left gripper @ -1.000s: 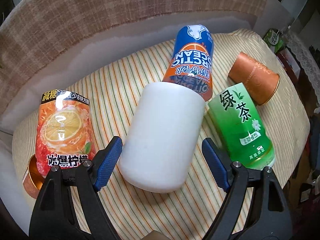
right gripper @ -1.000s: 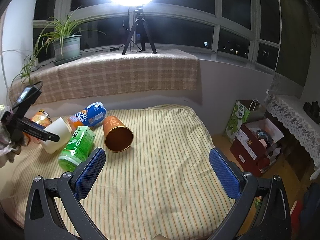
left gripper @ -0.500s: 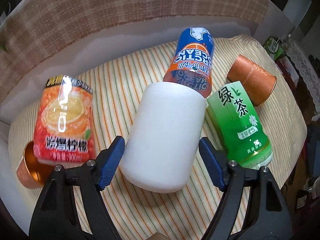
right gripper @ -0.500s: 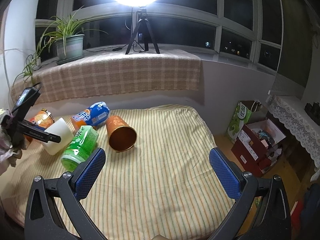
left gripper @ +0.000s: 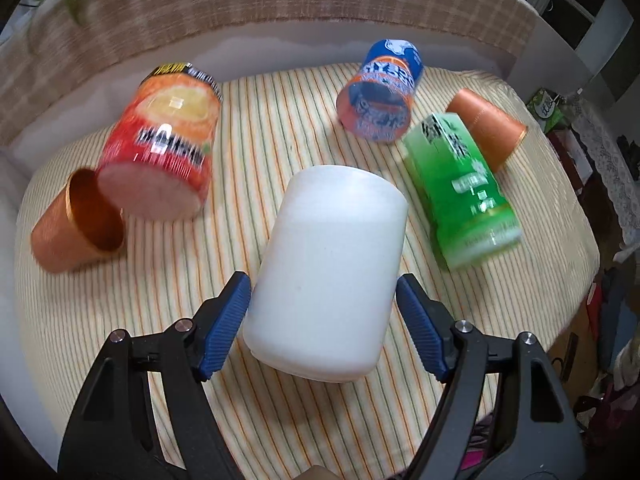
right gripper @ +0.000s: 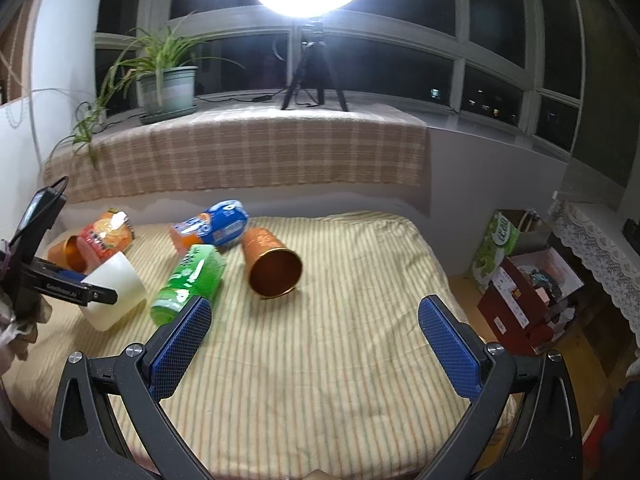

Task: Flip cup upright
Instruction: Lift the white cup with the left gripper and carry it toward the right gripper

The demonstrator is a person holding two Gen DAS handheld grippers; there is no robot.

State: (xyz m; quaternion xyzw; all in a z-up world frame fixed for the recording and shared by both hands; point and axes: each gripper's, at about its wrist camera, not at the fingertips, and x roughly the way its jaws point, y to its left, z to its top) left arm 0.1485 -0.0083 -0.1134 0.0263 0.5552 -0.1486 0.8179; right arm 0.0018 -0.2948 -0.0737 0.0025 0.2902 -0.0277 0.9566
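A white cup sits between the blue pads of my left gripper, closed end toward the camera. The pads touch both its sides, so the gripper is shut on it. In the right wrist view the white cup is held tilted above the striped cloth at the left, by the left gripper. My right gripper is open and empty over the cloth's front middle.
Lying on the cloth: an orange-red can, a blue-orange can, a green can, and two copper cups. In the right wrist view the nearer copper cup lies mouth forward. Boxes stand right.
The left gripper has closed on the white cup and lifted it back and up from the cans. The right gripper has barely moved.
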